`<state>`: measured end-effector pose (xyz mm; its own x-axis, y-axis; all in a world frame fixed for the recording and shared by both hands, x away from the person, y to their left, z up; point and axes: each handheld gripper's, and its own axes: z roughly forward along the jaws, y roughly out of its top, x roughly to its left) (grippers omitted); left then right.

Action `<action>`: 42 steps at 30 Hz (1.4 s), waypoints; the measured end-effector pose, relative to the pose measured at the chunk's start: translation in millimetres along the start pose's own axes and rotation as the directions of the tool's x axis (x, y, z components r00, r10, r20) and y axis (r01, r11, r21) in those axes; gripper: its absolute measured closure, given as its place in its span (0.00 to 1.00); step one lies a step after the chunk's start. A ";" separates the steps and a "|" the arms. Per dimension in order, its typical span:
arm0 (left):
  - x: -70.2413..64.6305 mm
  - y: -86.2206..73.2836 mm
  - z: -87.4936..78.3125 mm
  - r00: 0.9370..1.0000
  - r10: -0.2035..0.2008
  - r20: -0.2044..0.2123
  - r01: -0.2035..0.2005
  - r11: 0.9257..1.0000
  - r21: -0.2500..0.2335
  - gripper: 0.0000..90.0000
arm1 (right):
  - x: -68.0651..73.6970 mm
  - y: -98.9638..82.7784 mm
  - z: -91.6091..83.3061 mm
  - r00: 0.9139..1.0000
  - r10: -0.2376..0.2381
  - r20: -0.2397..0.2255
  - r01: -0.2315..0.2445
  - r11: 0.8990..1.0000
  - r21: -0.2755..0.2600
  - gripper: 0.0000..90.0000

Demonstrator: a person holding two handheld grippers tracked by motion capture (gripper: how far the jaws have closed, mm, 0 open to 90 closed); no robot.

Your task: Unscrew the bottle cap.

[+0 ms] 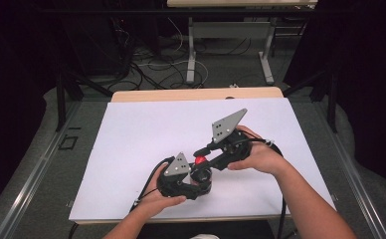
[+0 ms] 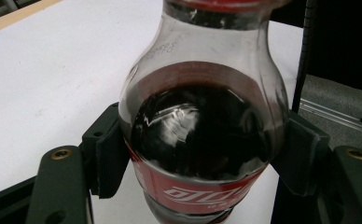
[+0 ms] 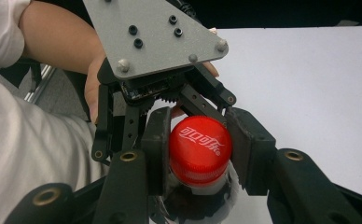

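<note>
White table top [image 1: 146, 134], cables [image 1: 156, 64] on the floor behind

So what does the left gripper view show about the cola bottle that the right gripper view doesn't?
The left gripper view alone shows the cola bottle side-on: dark drink inside, red label, and the left gripper clamped on its body. The right gripper view alone shows the red cap from above, with the right gripper closed on it, plus the grey plate on the left gripper. Both share the bottle and the white table top.
</note>
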<state>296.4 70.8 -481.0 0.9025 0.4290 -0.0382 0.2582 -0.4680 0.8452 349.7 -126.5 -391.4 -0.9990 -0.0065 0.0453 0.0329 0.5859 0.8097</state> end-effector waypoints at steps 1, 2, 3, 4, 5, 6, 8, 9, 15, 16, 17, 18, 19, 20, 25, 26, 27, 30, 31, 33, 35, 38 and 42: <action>0.1 -0.2 0.1 1.000 -0.001 -0.001 0.001 1.000 0.001 0.34 | 0.6 0.1 0.4 1.000 0.009 0.008 -0.009 1.000 0.002 0.68; 0.1 -0.4 0.1 1.000 -0.003 -0.003 0.003 1.000 0.003 0.34 | 2.3 0.9 0.8 1.000 0.009 0.024 -0.010 1.000 0.007 0.68; 0.1 -0.6 0.0 1.000 -0.005 -0.006 0.005 1.000 0.004 0.34 | 5.4 1.4 1.7 0.998 0.020 0.058 -0.020 1.000 0.006 0.67; 1.2 -0.7 0.1 1.000 -0.016 -0.022 0.016 1.000 -0.001 0.34 | 8.3 2.5 2.3 0.996 0.051 0.079 -0.053 0.999 0.012 0.63; 1.2 -0.7 0.1 1.000 -0.016 -0.022 0.016 1.000 -0.001 0.34 | 11.0 3.5 4.0 0.991 0.083 0.106 -0.083 0.997 -0.006 0.60; 1.9 -0.8 -0.2 0.999 -0.023 -0.026 0.023 1.000 -0.004 0.34 | 13.8 4.8 4.5 0.986 0.097 0.136 -0.095 0.995 -0.014 0.59; 3.8 -0.9 -2.1 0.999 -0.029 -0.036 0.030 1.000 0.006 0.34 | 18.8 7.9 5.1 0.972 0.108 0.207 -0.109 0.994 -0.007 0.56; 5.0 -1.0 -2.0 0.999 -0.030 -0.043 0.030 1.000 0.000 0.34 | 18.8 7.9 5.1 0.972 0.108 0.207 -0.109 0.994 -0.007 0.56; 7.6 -2.2 -1.9 0.996 -0.054 -0.070 0.053 0.998 -0.014 0.34 | 31.3 20.9 4.0 0.904 0.211 0.373 -0.230 0.973 0.006 0.51; 8.2 -1.8 -3.1 0.996 -0.055 -0.065 0.055 0.998 -0.001 0.34 | 31.3 20.9 4.0 0.904 0.211 0.373 -0.230 0.973 0.006 0.51; 8.4 -1.8 -3.1 0.996 -0.060 -0.069 0.060 0.998 0.001 0.34 | 33.6 22.9 3.4 0.884 0.230 0.406 -0.248 0.969 -0.007 0.51; 8.2 -2.5 -1.8 0.995 -0.064 -0.081 0.063 0.998 -0.014 0.34 | 33.6 22.9 3.4 0.884 0.230 0.406 -0.248 0.969 -0.007 0.51; 8.5 -2.6 -1.7 0.994 -0.066 -0.085 0.065 0.998 -0.013 0.34 | 34.0 23.5 3.3 0.878 0.245 0.411 -0.261 0.965 -0.016 0.51; 8.7 -2.7 -1.7 0.994 -0.071 -0.086 0.070 0.997 -0.010 0.34 | 34.3 23.5 3.9 0.870 0.250 0.426 -0.261 0.965 -0.031 0.51; 8.7 -2.7 -1.4 0.993 -0.067 -0.099 0.067 0.998 0.000 0.34 | 34.8 25.6 8.1 0.844 0.304 0.442 -0.323 0.946 -0.033 0.55; 8.2 -2.9 -0.7 0.992 -0.065 -0.109 0.065 0.998 -0.004 0.34 | 34.8 25.6 8.1 0.844 0.304 0.442 -0.323 0.946 -0.033 0.55; 7.8 -2.9 -0.4 0.991 -0.066 -0.113 0.066 0.998 -0.004 0.34 | 34.7 26.3 8.9 0.838 0.313 0.448 -0.334 0.942 -0.032 0.55; 6.4 -3.0 0.2 0.991 -0.062 -0.123 0.063 0.998 0.006 0.34 | 35.4 29.6 10.8 0.807 0.378 0.455 -0.409 0.912 -0.032 0.60; 6.1 -3.0 0.5 0.990 -0.060 -0.125 0.061 0.998 0.006 0.34 | 36.4 32.8 12.2 0.789 0.421 0.447 -0.459 0.888 -0.027 0.62; 5.7 -3.1 1.1 0.990 -0.059 -0.125 0.060 0.998 0.003 0.34 | 36.6 34.1 13.0 0.783 0.427 0.452 -0.469 0.883 -0.021 0.62; 5.4 -3.1 1.2 0.991 -0.060 -0.120 0.061 0.998 0.003 0.34 | 35.8 37.0 16.4 0.762 0.443 0.473 -0.503 0.864 0.000 0.64; 4.9 -3.1 1.4 0.991 -0.057 -0.124 0.058 0.998 0.004 0.34 | 34.7 38.1 18.8 0.748 0.449 0.488 -0.520 0.854 0.010 0.65; 4.8 -3.3 2.0 0.990 -0.063 -0.125 0.064 0.998 0.004 0.34 | 33.8 37.7 20.5 0.739 0.454 0.498 -0.534 0.846 0.020 0.67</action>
<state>300.5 72.9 -485.0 0.8343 0.5508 -0.0245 0.3169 -0.4428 0.8387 316.5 -88.1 -371.3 -0.7387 0.6650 0.1095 0.5602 0.5154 0.6485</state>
